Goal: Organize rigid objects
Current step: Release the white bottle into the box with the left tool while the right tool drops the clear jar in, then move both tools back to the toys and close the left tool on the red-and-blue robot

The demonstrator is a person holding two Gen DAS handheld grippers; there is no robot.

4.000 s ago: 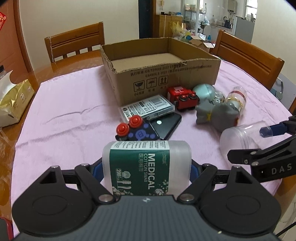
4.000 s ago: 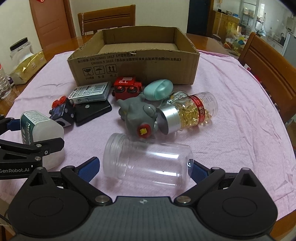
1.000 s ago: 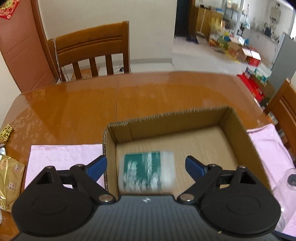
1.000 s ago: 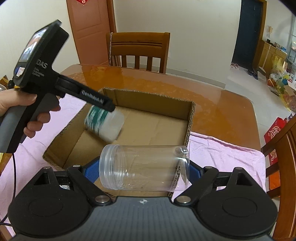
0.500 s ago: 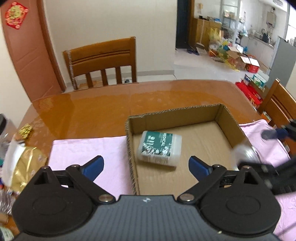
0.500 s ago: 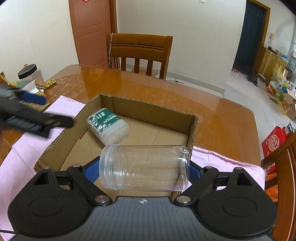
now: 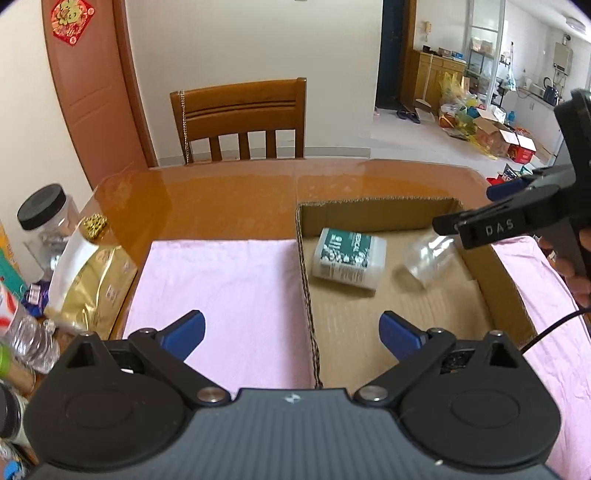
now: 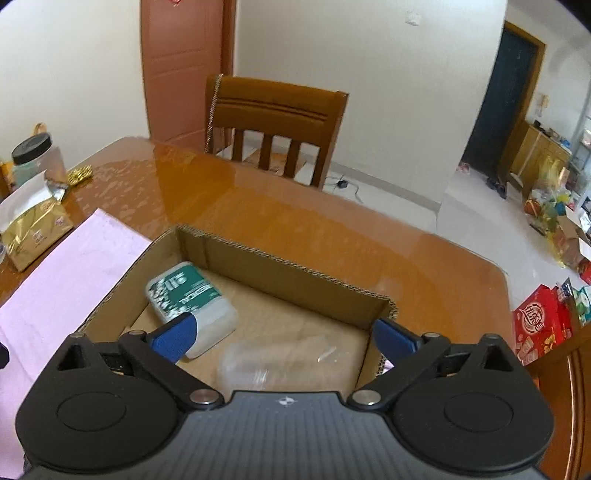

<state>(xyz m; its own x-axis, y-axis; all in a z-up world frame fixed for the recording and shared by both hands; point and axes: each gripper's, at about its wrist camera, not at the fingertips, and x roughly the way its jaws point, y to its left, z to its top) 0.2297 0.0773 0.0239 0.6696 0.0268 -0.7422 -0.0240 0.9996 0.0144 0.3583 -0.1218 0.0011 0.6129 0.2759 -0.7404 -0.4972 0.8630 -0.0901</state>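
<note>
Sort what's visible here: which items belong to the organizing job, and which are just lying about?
Job items:
- cardboard box
- cotton swab container
- clear plastic jar

Lying about:
- gold packet
- black-lidded jar
- wooden chair
- pink cloth

A glossy orange-brown wooden table (image 7: pixel 229 199) spreads ahead of the gripper, partly covered by a pink cloth (image 7: pixel 221 288). Beyond its far edge stands a wooden slat-back chair (image 7: pixel 240 118) against a cream wall (image 7: pixel 251 40). Ahead to the left is a brown door (image 7: pixel 92 85) bearing a red ornament (image 7: pixel 70 14). Ahead to the right, a dark doorway (image 8: pixel 498 99) opens onto a pale tiled floor (image 7: pixel 413 140) and a cluttered, daylit room.
</note>
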